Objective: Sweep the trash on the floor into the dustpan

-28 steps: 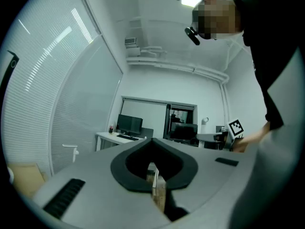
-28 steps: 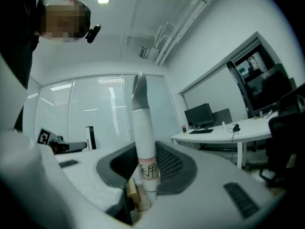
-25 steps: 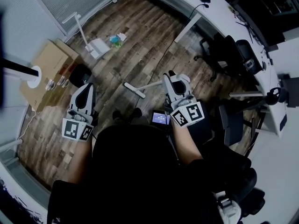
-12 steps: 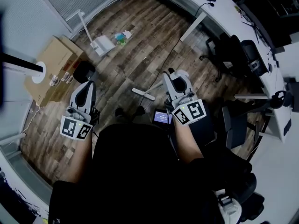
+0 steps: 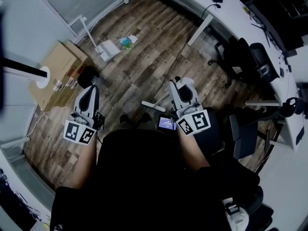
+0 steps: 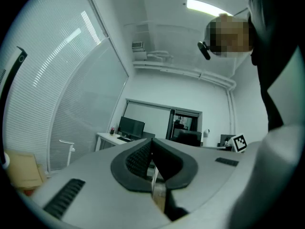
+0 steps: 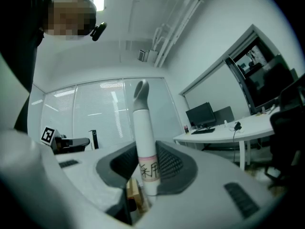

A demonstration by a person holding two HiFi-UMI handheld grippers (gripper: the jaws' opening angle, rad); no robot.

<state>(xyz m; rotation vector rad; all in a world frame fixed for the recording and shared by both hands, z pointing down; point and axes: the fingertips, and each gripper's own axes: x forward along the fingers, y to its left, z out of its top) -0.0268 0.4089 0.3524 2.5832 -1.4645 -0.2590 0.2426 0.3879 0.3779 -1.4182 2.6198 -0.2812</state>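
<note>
White broom (image 7: 142, 128) sitting clamped in right gripper (image 7: 143, 173). Left gripper (image 6: 152, 151) pinching together on nothing. Trash (image 5: 127, 42) lying far, just right of dustpan (image 5: 109, 49). Risk: nothing bracing dustpan, so sweep risking shoving it away, scattering trash.

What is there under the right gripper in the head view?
The right gripper is shut on a white broom handle, which runs down to the broom head by the wooden floor. The gripper covers the handle's upper part.

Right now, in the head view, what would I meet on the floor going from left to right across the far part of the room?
cardboard box → white dustpan → trash pile → desk leg → black office chair
</note>
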